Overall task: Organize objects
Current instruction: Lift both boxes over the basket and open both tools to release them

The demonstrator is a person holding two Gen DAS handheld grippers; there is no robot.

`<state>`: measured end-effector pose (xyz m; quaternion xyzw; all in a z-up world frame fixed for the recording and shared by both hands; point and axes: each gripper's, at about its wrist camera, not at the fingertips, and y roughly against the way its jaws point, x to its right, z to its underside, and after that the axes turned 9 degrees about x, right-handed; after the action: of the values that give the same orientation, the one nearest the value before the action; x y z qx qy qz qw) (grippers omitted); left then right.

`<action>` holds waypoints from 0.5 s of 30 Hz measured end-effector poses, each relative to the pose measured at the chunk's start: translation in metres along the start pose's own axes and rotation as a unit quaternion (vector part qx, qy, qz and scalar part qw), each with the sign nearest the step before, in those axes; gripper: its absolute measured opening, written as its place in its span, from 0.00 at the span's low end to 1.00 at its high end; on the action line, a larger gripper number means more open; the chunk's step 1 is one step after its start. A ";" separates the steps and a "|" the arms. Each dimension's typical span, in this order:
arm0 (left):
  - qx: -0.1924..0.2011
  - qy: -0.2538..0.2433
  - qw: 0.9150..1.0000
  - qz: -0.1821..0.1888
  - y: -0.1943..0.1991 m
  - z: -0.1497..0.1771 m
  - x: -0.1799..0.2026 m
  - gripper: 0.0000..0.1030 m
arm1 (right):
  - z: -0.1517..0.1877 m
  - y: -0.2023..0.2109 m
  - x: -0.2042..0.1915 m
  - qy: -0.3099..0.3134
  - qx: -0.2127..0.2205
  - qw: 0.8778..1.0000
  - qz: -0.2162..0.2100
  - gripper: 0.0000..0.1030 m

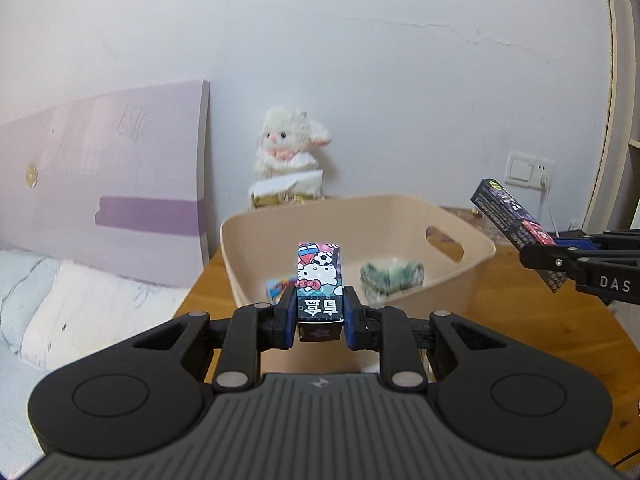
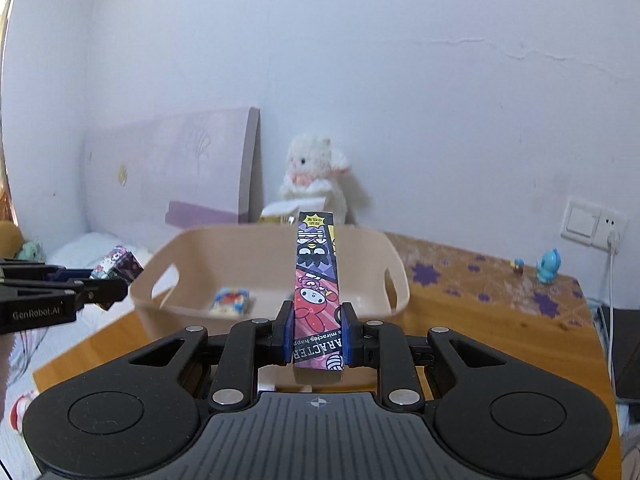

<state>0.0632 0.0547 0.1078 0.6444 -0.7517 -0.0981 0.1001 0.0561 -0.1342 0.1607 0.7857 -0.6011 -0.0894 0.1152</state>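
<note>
My left gripper (image 1: 319,314) is shut on a short cartoon-cat box (image 1: 319,276), held just in front of the beige basket (image 1: 476,240) on the wooden table. My right gripper (image 2: 316,334) is shut on a long cartoon-character box (image 2: 317,268), also held in the air before the same basket (image 2: 188,240). From the left wrist view the long box (image 1: 504,210) and right gripper (image 1: 536,254) appear at the right. From the right wrist view the short box (image 2: 120,266) and left gripper (image 2: 102,290) appear at the left. Inside the basket lie a small colourful pack (image 2: 232,300) and a green crumpled item (image 1: 392,276).
A white plush toy (image 1: 286,144) sits on a small carton behind the basket by the wall. A lilac headboard (image 1: 108,184) and bedding lie to the left. A blue figurine (image 2: 548,266), a tiny toy (image 2: 518,266) and a wall socket (image 2: 592,226) are at the right.
</note>
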 end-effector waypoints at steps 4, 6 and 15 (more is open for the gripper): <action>0.012 -0.006 1.000 -0.005 -0.015 -0.012 0.002 0.24 | -0.011 -0.012 -0.003 0.005 0.017 1.000 0.008 0.21; 0.010 -0.015 1.000 -0.007 -0.027 -0.016 0.004 0.24 | -0.014 -0.023 -0.005 0.008 0.018 1.000 0.006 0.21; -0.012 -0.045 0.999 -0.027 -0.090 -0.020 0.018 0.24 | -0.008 -0.079 -0.019 0.021 0.005 1.000 0.013 0.21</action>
<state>0.1514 0.0232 0.1025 0.6581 -0.7367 -0.1382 0.0713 0.1263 -0.0956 0.1451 0.7803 -0.6089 -0.0681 0.1252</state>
